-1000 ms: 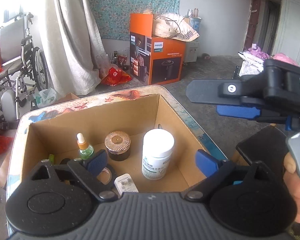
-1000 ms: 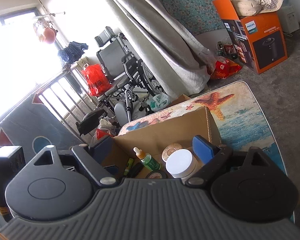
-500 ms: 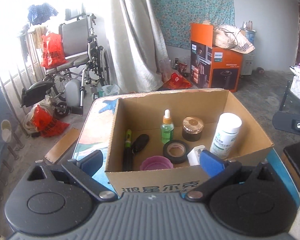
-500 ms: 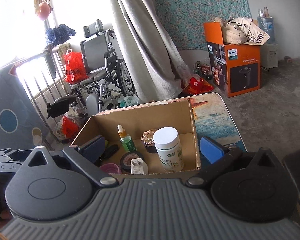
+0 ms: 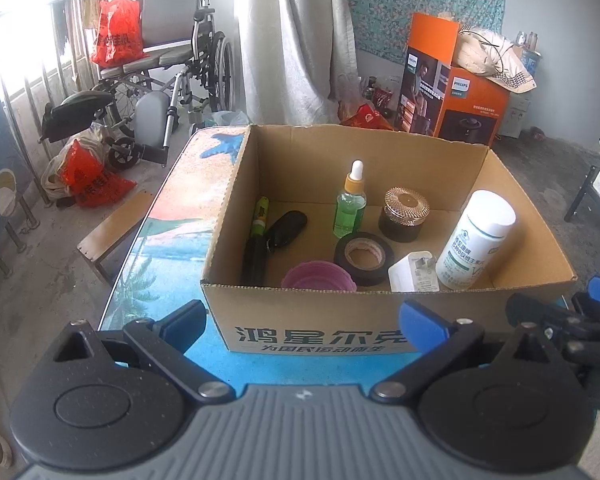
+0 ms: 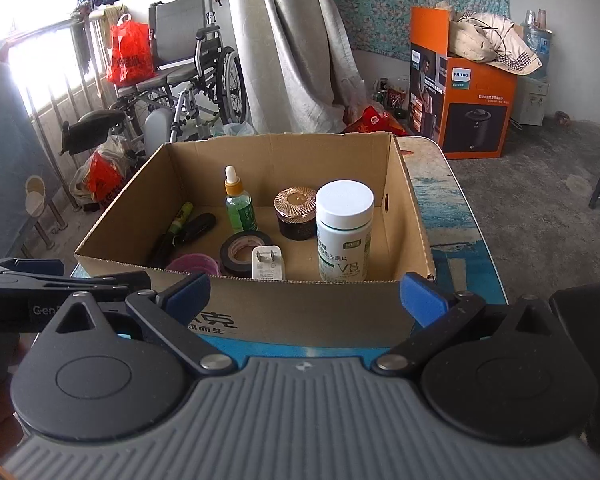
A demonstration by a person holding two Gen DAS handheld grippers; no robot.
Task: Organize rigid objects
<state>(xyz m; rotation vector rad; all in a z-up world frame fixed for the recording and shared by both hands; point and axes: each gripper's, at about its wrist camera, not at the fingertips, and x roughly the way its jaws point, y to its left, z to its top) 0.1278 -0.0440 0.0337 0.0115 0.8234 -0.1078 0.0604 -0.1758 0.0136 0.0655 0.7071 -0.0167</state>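
Cardboard: the open box (image 5: 312, 332) fills the middle of both views and sits on the printed table (image 5: 172, 240); everything to be sorted is already inside it.
Left hand-held gripper (image 5: 300, 324): released, fingers spread wide, nothing between them, parked at the bottom of the frame just short of the box's near wall.
Right hand-held gripper (image 6: 304, 296): same deal, spread wide and empty, low centre of its own view.
White bottle (image 6: 343, 232): standing upright right of centre. It's the tallest thing in there, so I'd guess it tips first if a finger clips the cap on the way in.
Dropper bottle (image 6: 240, 208): upright toward the back, narrow base, looks easy to knock into the jar (image 6: 296, 214) beside it.
Tape roll (image 5: 364, 258): lying flat in the middle, with the white charger (image 5: 414, 276) just beside it. The two are so close a grab could catch both.
Pink cup (image 5: 318, 278): tucked against the near wall, partly hidden by the rim, so reaching for it could snag the cardboard and drag the whole box.
Pen (image 5: 260, 220) and black case (image 5: 286, 228): left side of the box, lying low and close together, probably slippery to pinch.
Both grippers: they're right next to each other at the frame edges, so bumping each other seems like a real risk.
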